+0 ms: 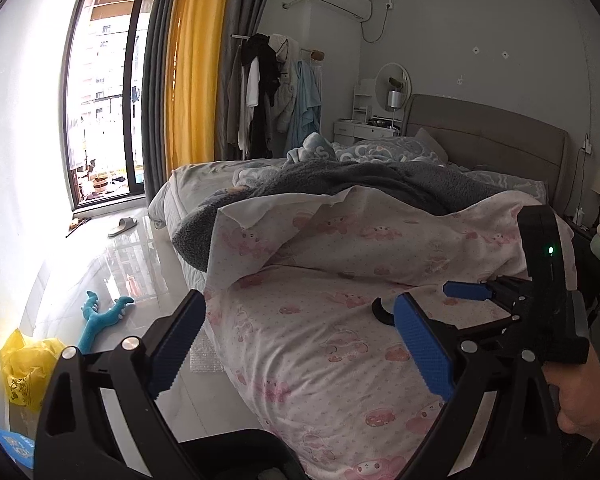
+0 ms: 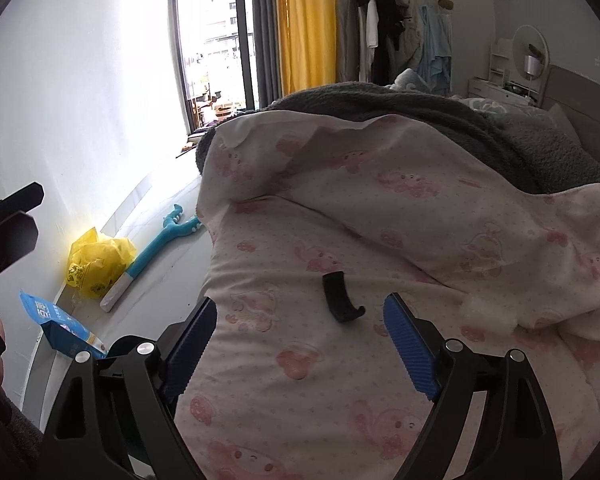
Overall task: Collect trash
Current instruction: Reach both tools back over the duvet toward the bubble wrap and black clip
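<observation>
A small curved black piece of plastic lies on the pink-patterned quilt, just ahead of my right gripper, whose jaws are open and empty. In the left wrist view the same black piece shows partly behind my left gripper's right finger. My left gripper is open and empty above the quilt. My right gripper also shows there at the right, open, beside the black piece. A yellow plastic bag and a blue packet lie on the floor by the wall.
A blue plush toy lies on the glossy floor left of the bed. A grey blanket covers the bed's middle. A slipper lies near the balcony door. A clothes rack stands by the yellow curtain.
</observation>
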`<state>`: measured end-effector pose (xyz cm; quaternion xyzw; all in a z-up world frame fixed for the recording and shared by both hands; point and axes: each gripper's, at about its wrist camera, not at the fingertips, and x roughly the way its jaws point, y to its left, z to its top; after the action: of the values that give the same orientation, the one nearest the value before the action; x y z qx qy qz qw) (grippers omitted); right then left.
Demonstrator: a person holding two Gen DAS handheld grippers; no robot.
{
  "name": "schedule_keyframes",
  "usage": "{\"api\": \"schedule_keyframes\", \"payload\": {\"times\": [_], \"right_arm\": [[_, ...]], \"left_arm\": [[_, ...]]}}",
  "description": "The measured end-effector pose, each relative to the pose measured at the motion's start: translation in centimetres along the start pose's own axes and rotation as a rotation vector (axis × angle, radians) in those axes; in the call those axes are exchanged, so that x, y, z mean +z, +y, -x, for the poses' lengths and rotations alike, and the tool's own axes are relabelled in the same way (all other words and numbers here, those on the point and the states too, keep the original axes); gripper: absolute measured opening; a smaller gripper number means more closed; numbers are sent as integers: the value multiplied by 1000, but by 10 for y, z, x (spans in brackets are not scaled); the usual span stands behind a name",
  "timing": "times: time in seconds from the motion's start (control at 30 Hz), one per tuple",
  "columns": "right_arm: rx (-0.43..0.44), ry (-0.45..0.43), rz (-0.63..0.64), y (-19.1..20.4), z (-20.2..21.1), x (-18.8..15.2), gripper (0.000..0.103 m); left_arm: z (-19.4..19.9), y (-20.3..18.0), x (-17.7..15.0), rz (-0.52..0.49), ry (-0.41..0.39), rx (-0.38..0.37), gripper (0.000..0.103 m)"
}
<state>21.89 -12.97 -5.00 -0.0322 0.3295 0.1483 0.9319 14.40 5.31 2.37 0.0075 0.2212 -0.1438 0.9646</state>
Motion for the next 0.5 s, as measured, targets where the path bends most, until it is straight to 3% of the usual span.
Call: {"api": "schedule_keyframes", "payload": {"times": [0.27, 0.5], "right_arm": [[-60, -8, -59, -37, 0, -1, 98], [-108, -15, -91, -68, -6, -5, 100]], "left_arm": [[-30, -22, -1, -71, 49, -61, 97], [-55, -29, -5, -72, 87, -106, 97]]}}
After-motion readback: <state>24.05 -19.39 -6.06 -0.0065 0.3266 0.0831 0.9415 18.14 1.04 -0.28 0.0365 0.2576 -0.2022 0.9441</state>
